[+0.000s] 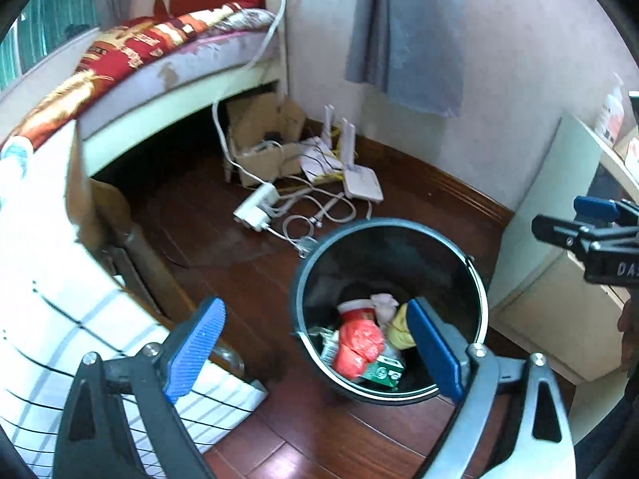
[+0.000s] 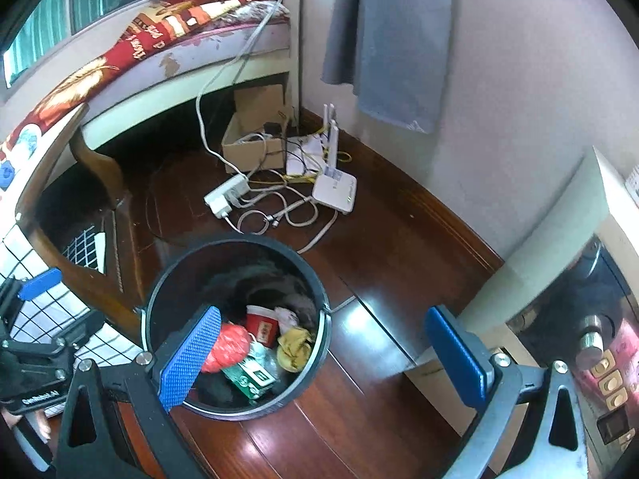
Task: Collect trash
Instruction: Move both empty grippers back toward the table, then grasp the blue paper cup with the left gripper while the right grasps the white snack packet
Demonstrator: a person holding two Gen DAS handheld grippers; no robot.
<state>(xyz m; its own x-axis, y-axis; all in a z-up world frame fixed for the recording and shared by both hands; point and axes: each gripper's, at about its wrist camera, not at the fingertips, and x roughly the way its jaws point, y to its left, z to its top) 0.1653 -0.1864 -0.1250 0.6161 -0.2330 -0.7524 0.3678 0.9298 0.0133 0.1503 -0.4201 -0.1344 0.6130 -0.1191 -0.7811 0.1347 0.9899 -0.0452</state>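
Note:
A black round trash bin stands on the dark wood floor. Inside lie a red plastic bag, a red paper cup, a green and white box, a yellow wad and white crumpled paper. My left gripper is open and empty above the bin's near-left rim. My right gripper is open and empty, its left finger over the bin. Each gripper shows at the edge of the other's view.
A bed with a red patterned blanket stands at the back left. On the floor behind the bin lie a cardboard box, a white power strip, cables and a white router. A white cabinet stands at the right.

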